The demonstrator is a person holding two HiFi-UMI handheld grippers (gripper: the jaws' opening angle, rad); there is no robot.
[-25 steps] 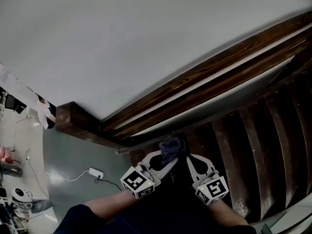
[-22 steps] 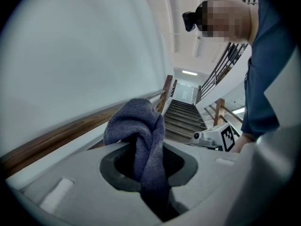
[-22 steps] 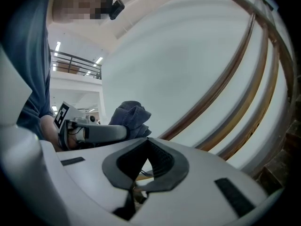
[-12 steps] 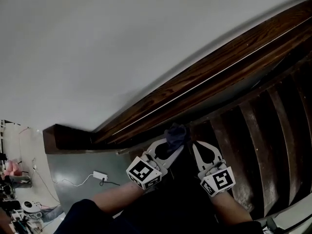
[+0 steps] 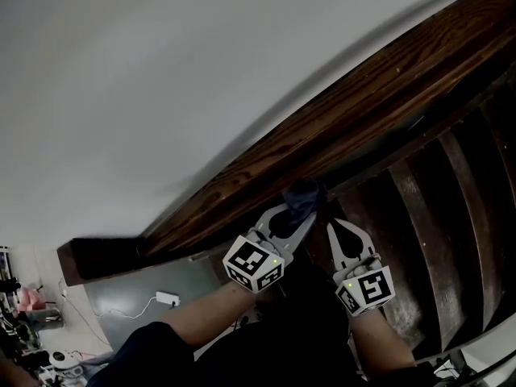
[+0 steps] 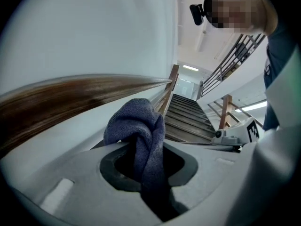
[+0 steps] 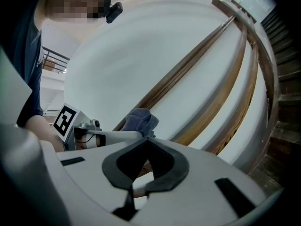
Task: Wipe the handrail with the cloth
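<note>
Jaws on your left gripper (image 5: 297,216) are clamped on the blue cloth (image 5: 302,193), which sits at the lower edge of the handrail (image 5: 363,111). That rail climbs away up-right. Your right gripper (image 5: 334,228), just beside, is closed on nothing.

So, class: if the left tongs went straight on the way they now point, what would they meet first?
Most likely the wooden handrail. The left tongs, shut on the blue cloth, point at its near edge, so the cloth would touch first; the remaining gap is hard to judge.
</note>
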